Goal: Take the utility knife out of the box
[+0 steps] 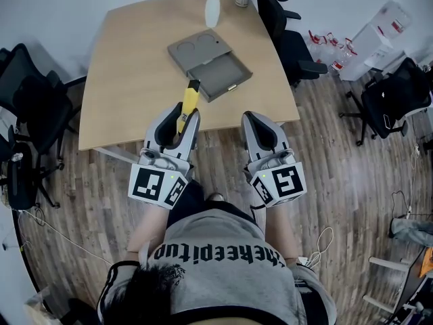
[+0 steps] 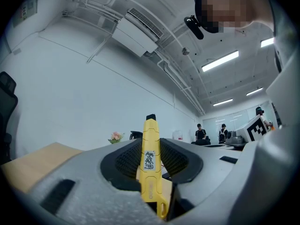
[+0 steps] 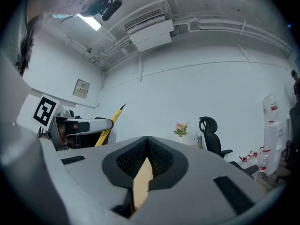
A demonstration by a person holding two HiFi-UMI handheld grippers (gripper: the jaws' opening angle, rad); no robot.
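A yellow utility knife (image 1: pixel 188 103) with a black tip is clamped between the jaws of my left gripper (image 1: pixel 180 116). Its tip sticks out forward, over the table's near edge. In the left gripper view the knife (image 2: pixel 150 159) stands upright between the black pads (image 2: pixel 129 159). From the right gripper view the knife (image 3: pixel 108 123) shows slanting up at the left. The grey box (image 1: pixel 209 63) lies farther back on the wooden table (image 1: pixel 135 80), its drawer pulled out. My right gripper (image 1: pixel 254 118) hovers beside the left one, its jaws shut with nothing between them.
A white vase with flowers (image 1: pixel 212 7) stands at the table's far edge. Black office chairs (image 1: pixel 287 36) flank the table on the right and on the left (image 1: pixel 30 100). Bottles and boxes (image 1: pixel 352 46) sit on the wood floor at the far right.
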